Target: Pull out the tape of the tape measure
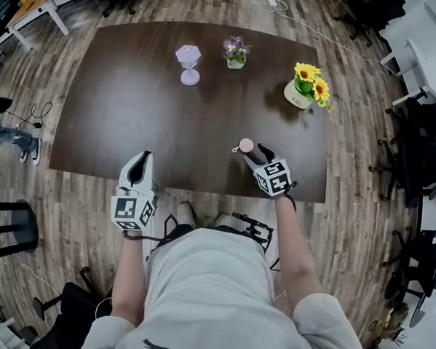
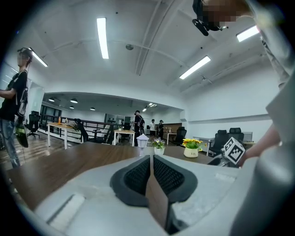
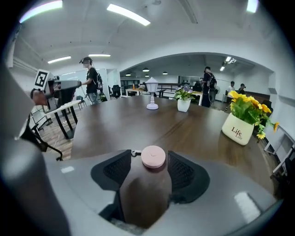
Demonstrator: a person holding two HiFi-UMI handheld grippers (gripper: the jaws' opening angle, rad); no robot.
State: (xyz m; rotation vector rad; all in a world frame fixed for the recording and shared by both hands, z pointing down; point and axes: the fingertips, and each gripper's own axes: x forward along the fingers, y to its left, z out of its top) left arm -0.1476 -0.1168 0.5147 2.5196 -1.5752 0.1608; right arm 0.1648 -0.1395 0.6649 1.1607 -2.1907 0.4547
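Tape measure (image 3: 153, 156): laid on the surface (image 1: 164, 122), between the spread jaws of the right gripper (image 1: 258, 153), not gripped.
Left gripper (image 2: 151, 159): jaws closed, nothing held.
Risk: the round case could be squeezed out sideways if clamped off-centre.

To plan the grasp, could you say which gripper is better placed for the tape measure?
Right: the right gripper has open jaws flanking the tape measure; the left gripper is shut, off aside.

Two flower pots (image 1: 235, 61) (image 1: 296, 95), one tape measure (image 1: 246, 145), one lamp (image 1: 189, 65)
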